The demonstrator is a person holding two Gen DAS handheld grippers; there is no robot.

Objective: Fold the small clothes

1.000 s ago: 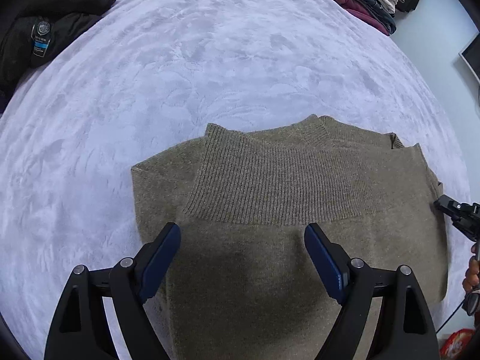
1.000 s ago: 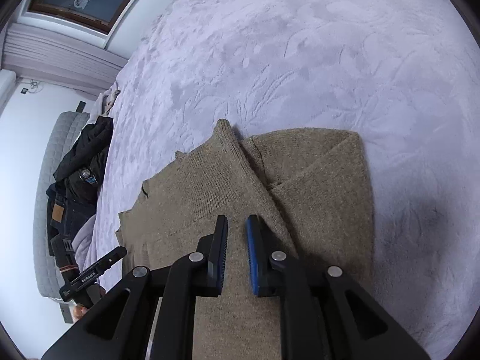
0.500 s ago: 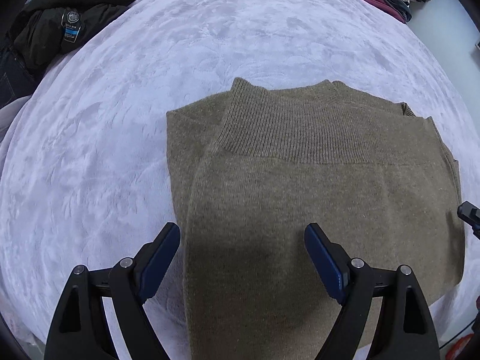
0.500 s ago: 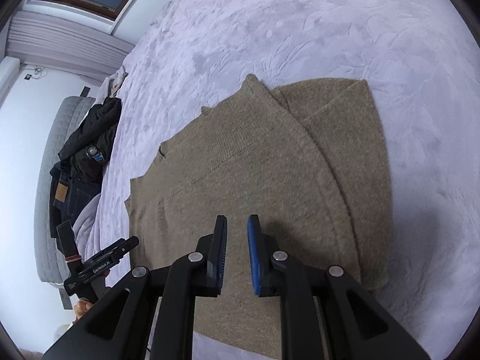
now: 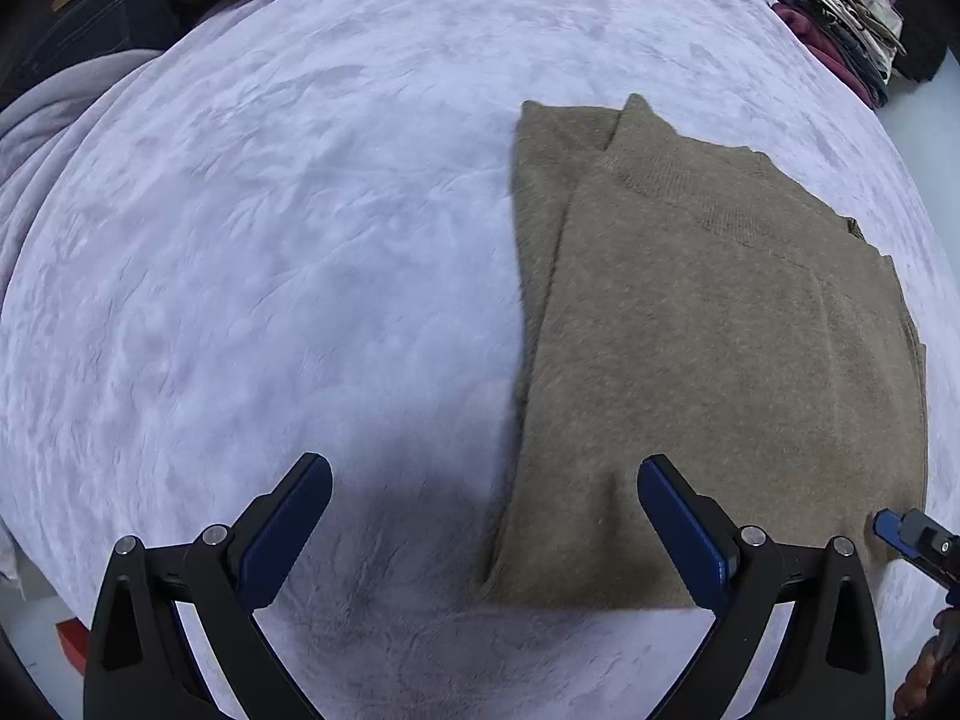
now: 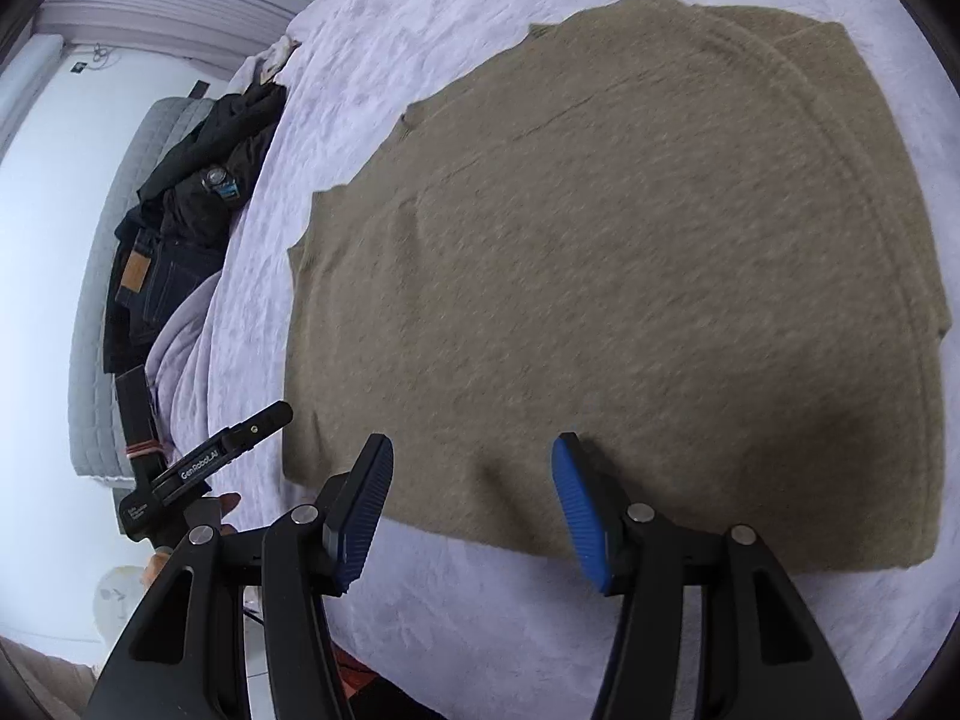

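An olive-brown knitted sweater (image 5: 720, 348) lies folded flat on the pale lilac bedspread (image 5: 270, 240). My left gripper (image 5: 483, 498) hangs above the sweater's near left corner, its jaws opening wide, and nothing is pressed between the pads. In the right wrist view the same sweater (image 6: 630, 252) fills the middle. My right gripper (image 6: 474, 486) hovers over its near edge with the jaws opening and no cloth pinched. The left gripper (image 6: 240, 438) shows at the left of that view, and the right gripper's tip (image 5: 900, 531) at the left view's right edge.
Dark jackets and jeans (image 6: 180, 198) are piled at the bed's left side by a grey padded headboard (image 6: 108, 276). A stack of folded clothes (image 5: 840, 24) sits at the far right corner. A hand (image 5: 924, 678) shows at the lower right.
Both grippers have drawn back toward the sweater's near edge. The left one has slid left off the cloth and widened. The right one, shut before, has opened.
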